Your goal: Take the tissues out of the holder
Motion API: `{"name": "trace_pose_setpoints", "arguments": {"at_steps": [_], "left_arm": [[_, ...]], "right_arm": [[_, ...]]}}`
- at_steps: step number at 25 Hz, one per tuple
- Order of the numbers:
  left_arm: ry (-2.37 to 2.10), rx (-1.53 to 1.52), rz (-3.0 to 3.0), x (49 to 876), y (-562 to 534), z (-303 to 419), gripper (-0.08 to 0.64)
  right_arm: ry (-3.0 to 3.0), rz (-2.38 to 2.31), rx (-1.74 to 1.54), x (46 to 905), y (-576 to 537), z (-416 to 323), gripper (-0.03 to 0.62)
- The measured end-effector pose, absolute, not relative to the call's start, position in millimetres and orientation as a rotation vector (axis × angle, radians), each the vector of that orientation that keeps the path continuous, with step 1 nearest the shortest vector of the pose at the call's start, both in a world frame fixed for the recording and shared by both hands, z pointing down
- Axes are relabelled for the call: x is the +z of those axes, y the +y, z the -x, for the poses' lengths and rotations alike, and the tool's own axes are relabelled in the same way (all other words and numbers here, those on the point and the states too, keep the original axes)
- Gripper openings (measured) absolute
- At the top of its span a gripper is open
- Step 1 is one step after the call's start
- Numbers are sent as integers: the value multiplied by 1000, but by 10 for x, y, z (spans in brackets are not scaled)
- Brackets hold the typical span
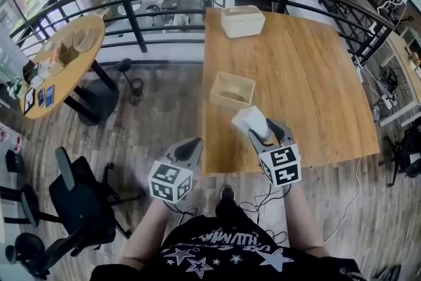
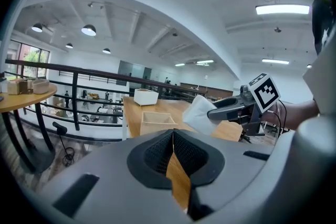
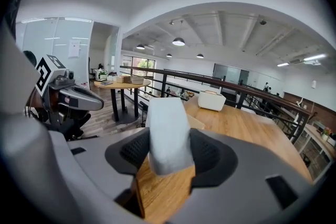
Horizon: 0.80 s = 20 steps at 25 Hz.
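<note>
2 tools | R tool point(image 3: 169, 150) pinches tissues point(image 3: 168, 126) | L tool point(image 2: 172, 135) pressed together; head view unclear

Holder point(image 1: 231, 90) on table point(image 1: 322, 76), bin point(image 1: 243, 20) behind it — tissues point(image 1: 250, 122) in front

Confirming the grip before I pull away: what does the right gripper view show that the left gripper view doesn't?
Only the right gripper view: the right gripper's pads pressing both sides of the white soft tissue pack. Only the left gripper view: the left gripper's jaws closed together, nothing between. Both: the rectangular wooden table, the white rectangular container on it, and the pack itself.
</note>
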<state>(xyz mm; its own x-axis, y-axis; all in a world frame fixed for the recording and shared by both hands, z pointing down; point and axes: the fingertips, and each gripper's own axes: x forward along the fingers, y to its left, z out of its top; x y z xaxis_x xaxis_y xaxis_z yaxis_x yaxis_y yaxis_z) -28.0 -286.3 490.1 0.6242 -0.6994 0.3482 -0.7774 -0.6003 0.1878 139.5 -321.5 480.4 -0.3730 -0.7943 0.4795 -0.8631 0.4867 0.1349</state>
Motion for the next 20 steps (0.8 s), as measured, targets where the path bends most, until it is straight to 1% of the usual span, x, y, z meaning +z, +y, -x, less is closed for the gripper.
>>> {"name": "trace_pose_setpoints", "arguments": {"at_steps": [20], "left_arm": [[-1173,261,-2630,4548,-1067,1231,14]], "right_arm": [[-2232,-1454,168,4622,-1302,-413,244]]}}
